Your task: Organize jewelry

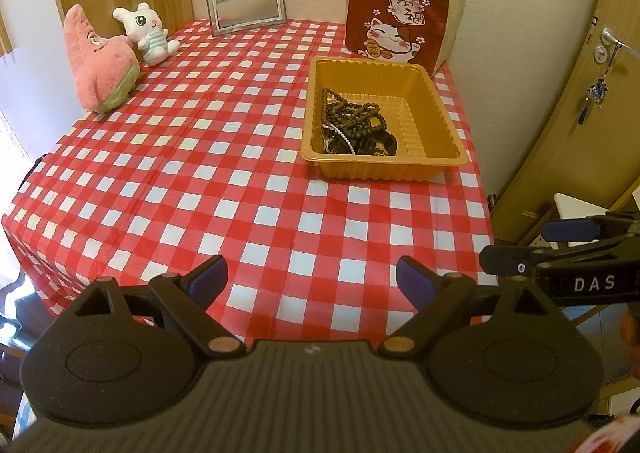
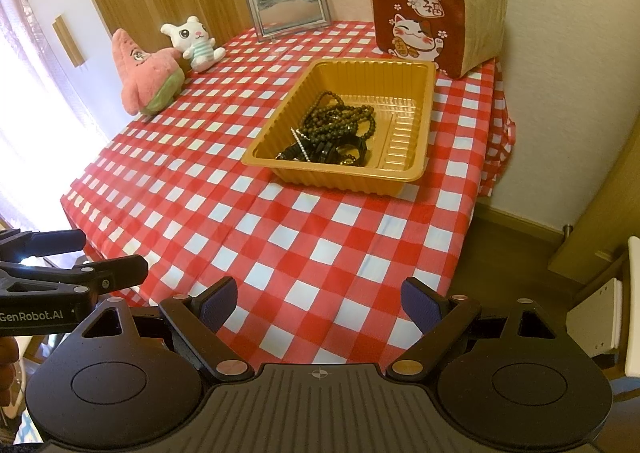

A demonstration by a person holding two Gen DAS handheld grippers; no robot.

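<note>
An orange plastic tray (image 1: 432, 167) (image 2: 280, 169) stands on the red-and-white checked tablecloth (image 1: 200, 173) (image 2: 320, 233), at the far right. In it lie dark wooden bead strands (image 1: 352, 111) (image 2: 336, 117), a white bead string (image 1: 347, 141) (image 2: 301, 145) and black pieces, all heaped in the tray's left half. My left gripper (image 1: 312, 281) is open and empty, over the table's near edge. My right gripper (image 2: 320, 301) is open and empty, also near the front edge, and shows at the right of the left wrist view (image 1: 520, 245).
A pink star plush (image 1: 96, 61) (image 2: 144, 73) and a white bunny plush (image 1: 148, 33) (image 2: 196, 41) sit at the far left. A framed picture (image 1: 244, 3) (image 2: 290, 7) and a lucky-cat cushion (image 1: 400, 17) (image 2: 432, 13) stand at the back. A door (image 1: 592, 93) is to the right.
</note>
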